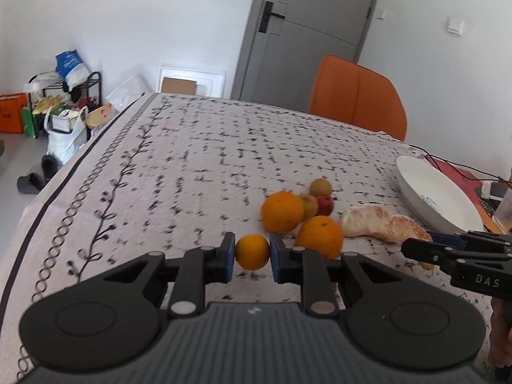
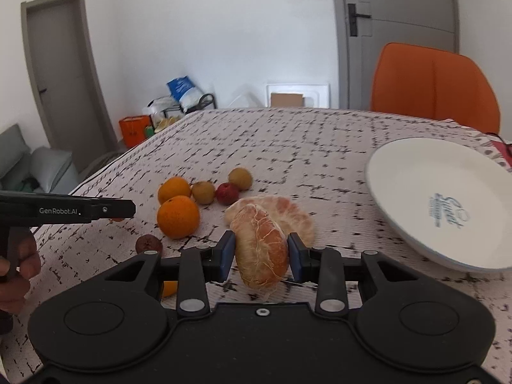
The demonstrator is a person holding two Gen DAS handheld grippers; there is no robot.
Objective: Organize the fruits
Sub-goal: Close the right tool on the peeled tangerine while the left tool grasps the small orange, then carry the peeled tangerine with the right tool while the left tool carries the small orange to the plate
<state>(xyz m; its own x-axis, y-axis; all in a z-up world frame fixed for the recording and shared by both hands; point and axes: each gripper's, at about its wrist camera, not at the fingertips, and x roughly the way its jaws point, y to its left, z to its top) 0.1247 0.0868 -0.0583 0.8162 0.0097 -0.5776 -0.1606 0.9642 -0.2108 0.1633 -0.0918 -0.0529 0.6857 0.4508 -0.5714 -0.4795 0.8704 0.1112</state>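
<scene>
The white plate (image 2: 416, 172) holds no fruit; left gripper (image 1: 252, 252) clamps a small orange (image 1: 252, 252), right gripper (image 2: 260, 252) clamps a peeled pomelo piece (image 2: 260, 249), its lower end cut off behind the gripper body

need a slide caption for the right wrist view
Right hand-held gripper clamps a peeled pomelo segment near the white plate.

We see the right gripper (image 2: 260, 257) with its jaws clamped on a peeled pomelo segment (image 2: 260, 249), a second segment (image 2: 288, 211) lying just behind it on the surface (image 2: 288, 140). Two oranges (image 2: 178, 217), two brownish fruits (image 2: 203, 192) and a red one (image 2: 227, 193) cluster to the left. The white plate (image 2: 416, 172) sits to the right, and the left gripper (image 2: 96, 209) reaches in from the left edge.
</scene>
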